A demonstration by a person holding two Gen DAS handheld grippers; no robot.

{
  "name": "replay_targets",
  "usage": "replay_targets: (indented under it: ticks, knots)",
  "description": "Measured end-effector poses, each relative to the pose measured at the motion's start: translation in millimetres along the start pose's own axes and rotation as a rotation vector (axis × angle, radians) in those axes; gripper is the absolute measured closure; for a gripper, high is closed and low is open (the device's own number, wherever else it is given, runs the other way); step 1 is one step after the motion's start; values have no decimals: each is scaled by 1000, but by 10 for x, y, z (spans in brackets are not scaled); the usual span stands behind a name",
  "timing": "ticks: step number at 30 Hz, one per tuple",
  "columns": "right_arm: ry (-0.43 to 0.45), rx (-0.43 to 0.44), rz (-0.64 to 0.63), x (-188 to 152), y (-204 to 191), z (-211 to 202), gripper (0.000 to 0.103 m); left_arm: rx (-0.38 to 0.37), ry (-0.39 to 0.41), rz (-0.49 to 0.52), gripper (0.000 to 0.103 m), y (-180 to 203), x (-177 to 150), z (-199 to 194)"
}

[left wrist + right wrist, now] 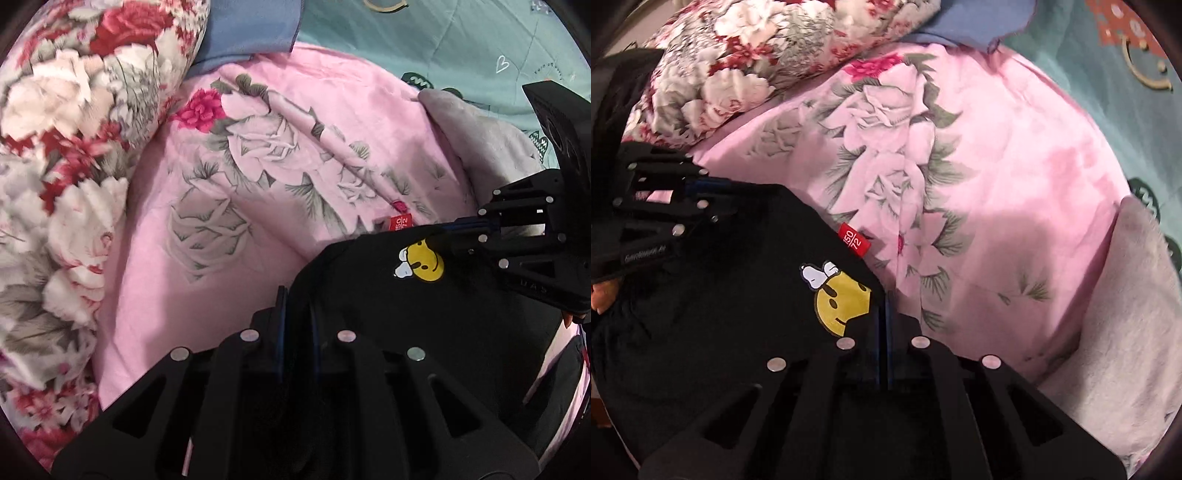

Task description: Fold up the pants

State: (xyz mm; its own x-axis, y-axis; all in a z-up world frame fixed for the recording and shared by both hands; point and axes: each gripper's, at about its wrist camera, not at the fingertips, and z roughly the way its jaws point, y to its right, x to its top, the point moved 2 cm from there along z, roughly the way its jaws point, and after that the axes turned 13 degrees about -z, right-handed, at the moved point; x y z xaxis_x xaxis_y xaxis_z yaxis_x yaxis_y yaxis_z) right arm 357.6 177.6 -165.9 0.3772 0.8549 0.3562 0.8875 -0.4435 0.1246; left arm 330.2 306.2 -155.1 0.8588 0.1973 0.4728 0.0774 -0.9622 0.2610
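The black pants (388, 295) carry a yellow smiley print (424, 264) and a red size tag (402, 223); they hang over a pink floral sheet (229, 192). My left gripper (295, 295) is shut on one corner of the pants' edge. My right gripper (448, 230) shows at the right of the left wrist view, shut on the other corner. In the right wrist view the right gripper (884, 299) pinches the pants (720, 295) beside the smiley (842, 302), and the left gripper (727, 184) grips the far corner at left.
A red and white floral quilt (55, 166) is bunched at the left. A blue cloth (251, 26) and a teal blanket (443, 40) lie behind. A grey fleece (1126, 314) lies at the right.
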Motion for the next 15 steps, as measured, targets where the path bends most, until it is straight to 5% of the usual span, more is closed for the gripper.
replay_targets:
  ticks: [8,15]
  knots:
    - [137,-13,-9,-40,-222,-867,101,-13,152,52,97,234,-209,-949]
    - [216,2,-11,-350,-1017,-1662,101,-5,234,149,97,393,-1087,-1796]
